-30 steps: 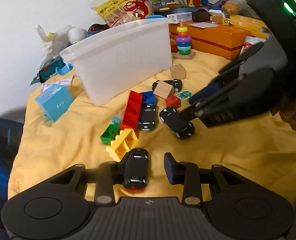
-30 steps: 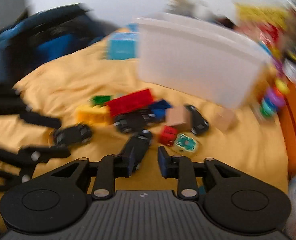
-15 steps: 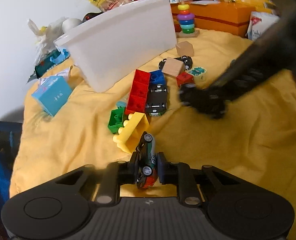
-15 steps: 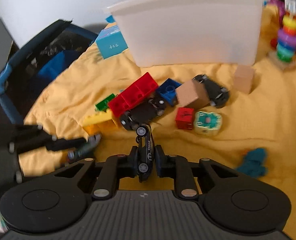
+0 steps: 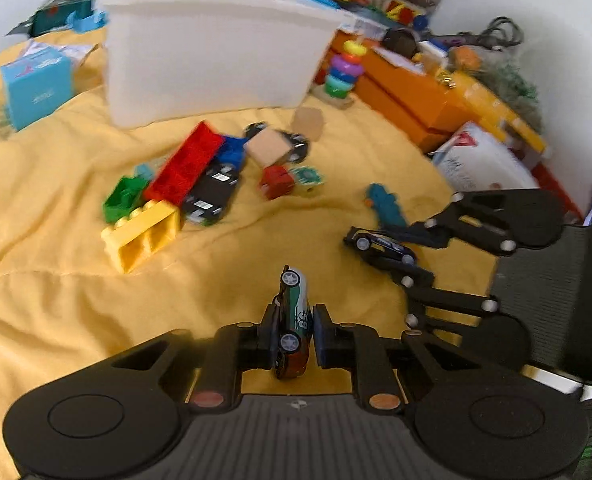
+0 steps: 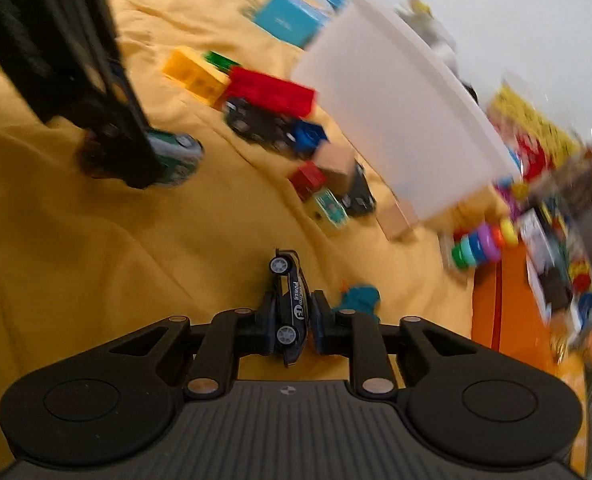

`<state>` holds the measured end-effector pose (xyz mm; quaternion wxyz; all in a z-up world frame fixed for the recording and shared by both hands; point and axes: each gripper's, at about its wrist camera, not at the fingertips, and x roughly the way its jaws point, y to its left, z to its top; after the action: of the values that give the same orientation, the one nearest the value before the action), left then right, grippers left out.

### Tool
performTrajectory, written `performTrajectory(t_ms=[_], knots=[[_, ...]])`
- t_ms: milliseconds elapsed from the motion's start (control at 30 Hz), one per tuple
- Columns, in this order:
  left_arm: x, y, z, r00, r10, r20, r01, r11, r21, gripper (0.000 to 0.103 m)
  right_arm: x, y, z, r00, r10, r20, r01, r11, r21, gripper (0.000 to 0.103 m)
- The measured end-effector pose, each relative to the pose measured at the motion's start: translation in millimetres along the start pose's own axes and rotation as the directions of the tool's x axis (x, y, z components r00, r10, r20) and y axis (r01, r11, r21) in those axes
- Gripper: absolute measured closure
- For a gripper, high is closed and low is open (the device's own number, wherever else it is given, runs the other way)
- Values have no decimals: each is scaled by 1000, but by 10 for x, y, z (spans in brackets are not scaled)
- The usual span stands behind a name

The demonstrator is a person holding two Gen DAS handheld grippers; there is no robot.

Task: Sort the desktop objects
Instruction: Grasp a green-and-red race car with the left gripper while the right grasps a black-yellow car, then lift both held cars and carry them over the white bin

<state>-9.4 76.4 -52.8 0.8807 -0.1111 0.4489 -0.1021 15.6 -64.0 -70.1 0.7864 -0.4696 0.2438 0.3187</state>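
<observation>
Left gripper (image 5: 294, 336): jaws clamp green car (image 5: 293, 320), nose forward.
Right gripper (image 6: 292, 320): jaws easing open around black car (image 6: 290, 308).
Bin (image 5: 212, 48): upper centre, ahead.

Both grippers (image 5: 294, 338) (image 6: 293, 322) matte black — ribbed housings, round discs, metal pivot pins, dark-blue jaws.

Yellow cloth (image 5: 56, 280), white bin (image 5: 216, 60), red brick (image 5: 184, 164), yellow brick (image 5: 144, 232), green-and-white toy car (image 5: 294, 312), black toy car (image 6: 290, 308).
</observation>
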Motion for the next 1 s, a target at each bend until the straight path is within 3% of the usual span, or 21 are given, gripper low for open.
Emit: performTrajectory(t_ms=[133,200,333,467,700,733,767,800,900,1000], knots=[[-36,151,-3,998,55,12,-54,997,-56,66,-95,-56,64,991,119,61,-122,991,57,61],[-115,142,7,993,111,44,-110,994,-18,67,-111,-122,79,985,155,74,-162,981,106,61],[-187,4,37,977,198,80,-207,971,118,52,-108,-346,74,973,210,93,-228,938,262,60],[-161,-95,30,984,160,77,-169,975,141,51,-75,-438,39,971,219,94,-238,914,328,58],[86,-122,-39,982,191,-12,-187,972,146,52,124,-486,-33,957,284,65,-285,862,420,59],[103,-122,-57,980,198,-18,-193,970,146,56,122,-496,-50,955,290,66,-290,852,436,61],[90,-129,-66,979,202,-8,-198,969,148,64,113,-505,-64,949,309,71,-307,839,450,70],[80,-135,-62,978,209,-7,-206,966,154,70,102,-510,-66,943,326,73,-322,828,459,70],[18,-178,-29,984,176,10,-175,971,163,70,13,-505,-42,929,357,96,-361,820,445,70],[-19,-249,-8,985,172,31,-175,965,194,70,-90,-482,15,933,338,125,-359,839,410,70]])
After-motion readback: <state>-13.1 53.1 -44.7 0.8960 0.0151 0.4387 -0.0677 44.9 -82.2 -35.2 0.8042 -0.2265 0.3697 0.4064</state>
